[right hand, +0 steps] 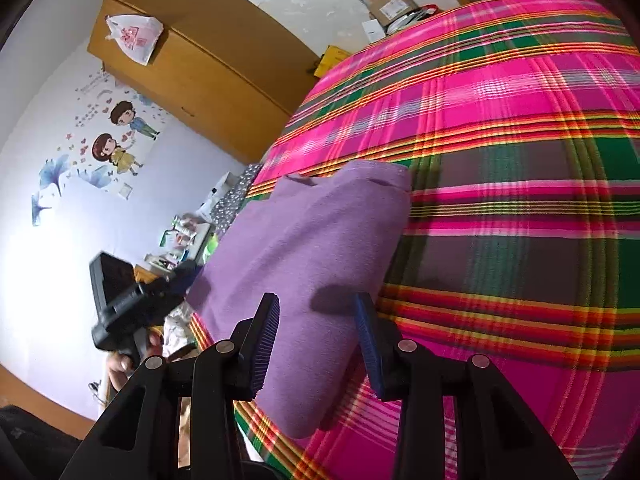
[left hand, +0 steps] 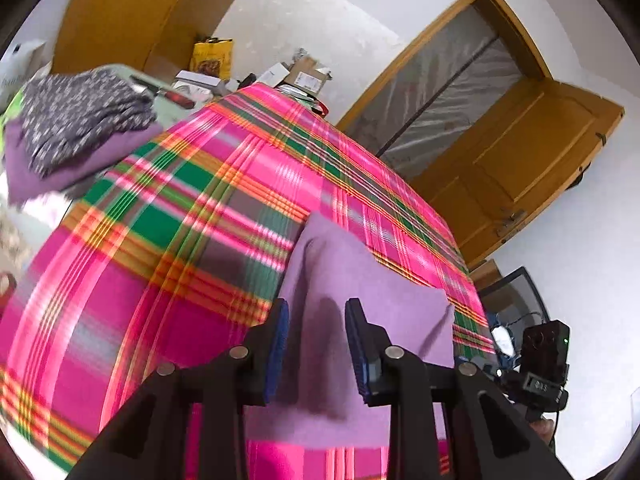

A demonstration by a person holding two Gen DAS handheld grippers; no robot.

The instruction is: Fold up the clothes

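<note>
Evidently a fold is done: left gripper (left hand: 316,344) and right gripper (right hand: 316,344) gape over the purple garment (right hand: 312,240), gripping nothing; regrasping an edge likely follows.

The folded garment (left hand: 360,292) lies on the bed (left hand: 180,220) near its close edge, between the jaws of both grippers. In the left wrist view a stack of folded clothes (left hand: 76,128) sits at the far left of the bed, boxes (left hand: 304,72) are piled beyond its far end, and a door (left hand: 516,160) stands to the right.
</note>
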